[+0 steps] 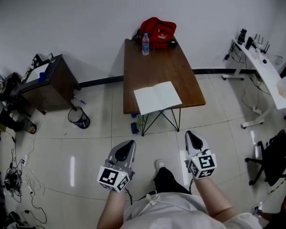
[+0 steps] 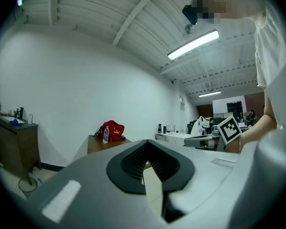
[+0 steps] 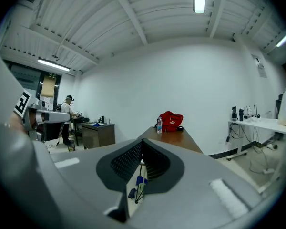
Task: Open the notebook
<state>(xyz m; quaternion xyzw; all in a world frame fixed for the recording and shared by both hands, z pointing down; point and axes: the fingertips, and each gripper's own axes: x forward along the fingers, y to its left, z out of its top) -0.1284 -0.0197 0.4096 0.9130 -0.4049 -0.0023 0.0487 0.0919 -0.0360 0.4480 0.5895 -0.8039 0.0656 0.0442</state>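
Tiled room, brown table (image 1: 157, 66). Notebook (image 1: 158, 97) open, white pages up, at table's near edge; head view only. Red bag (image 1: 158, 31), white Puma print, and water bottle (image 1: 145, 44) at far edge. Left gripper (image 1: 130, 144), right gripper (image 1: 190, 135): short of table, jaws closed together, nothing held. Right gripper view alone: standing person (image 3: 66, 112), far left.

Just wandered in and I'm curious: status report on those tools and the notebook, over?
Left tool and right tool both shut, empty, short of the table. Notebook lies open at its near end. Path clear.
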